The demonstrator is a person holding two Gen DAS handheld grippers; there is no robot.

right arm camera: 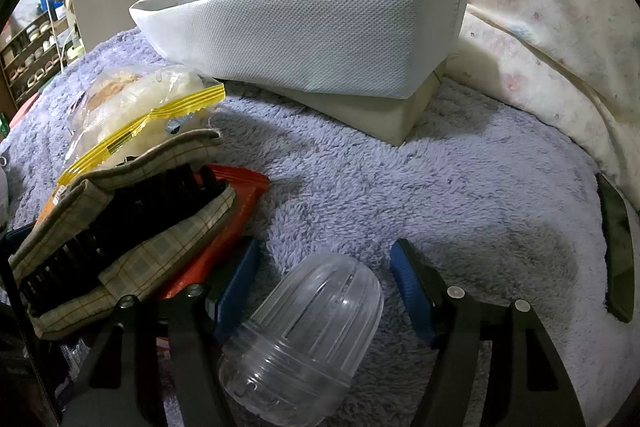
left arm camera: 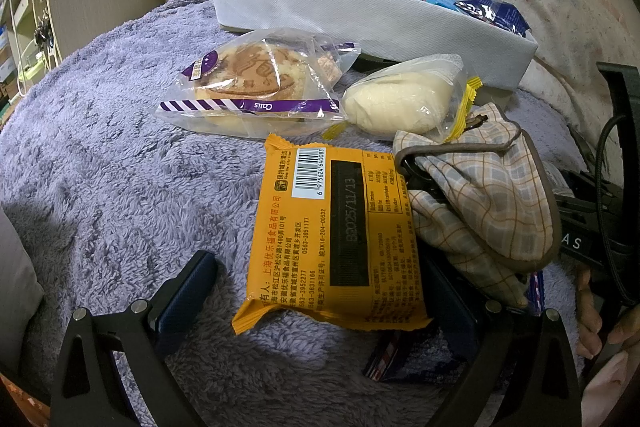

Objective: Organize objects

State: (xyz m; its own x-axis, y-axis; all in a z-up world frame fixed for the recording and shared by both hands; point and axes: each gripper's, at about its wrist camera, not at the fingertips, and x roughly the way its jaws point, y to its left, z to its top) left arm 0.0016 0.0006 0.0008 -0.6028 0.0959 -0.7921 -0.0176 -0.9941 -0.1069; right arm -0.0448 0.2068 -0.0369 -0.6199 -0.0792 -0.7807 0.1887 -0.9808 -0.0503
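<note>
Left wrist view shows the left claw (left arm camera: 332,291) spread wide over a purple fleece blanket (left arm camera: 100,167), its pads pressing on nothing. An orange snack packet (left arm camera: 332,231) lies between the fingers, back side up with its barcode showing, and covers most of the right finger. Just beyond it lie a round pastry in a clear bag with purple stripes (left arm camera: 248,87) and a pale bun in a clear wrapper with yellow edges (left arm camera: 400,99), side by side. A plaid cloth pouch (left arm camera: 480,195) rests against the orange packet's right edge and touches the bun wrapper. Farther back stands a grey fabric bin (left arm camera: 340,7) holding a dark blue packet (left arm camera: 496,13).

From the right wrist view, the right claw (right arm camera: 324,283) is open, with a clear ribbed plastic dome (right arm camera: 304,343) lying on its side between the blue pads; whether either pad touches it I cannot tell. The plaid pouch crowds the left finger, lying on top of an orange-red packet (right arm camera: 240,203). The bin sits on a cream box (right arm camera: 384,111), well apart from the dome.
</note>
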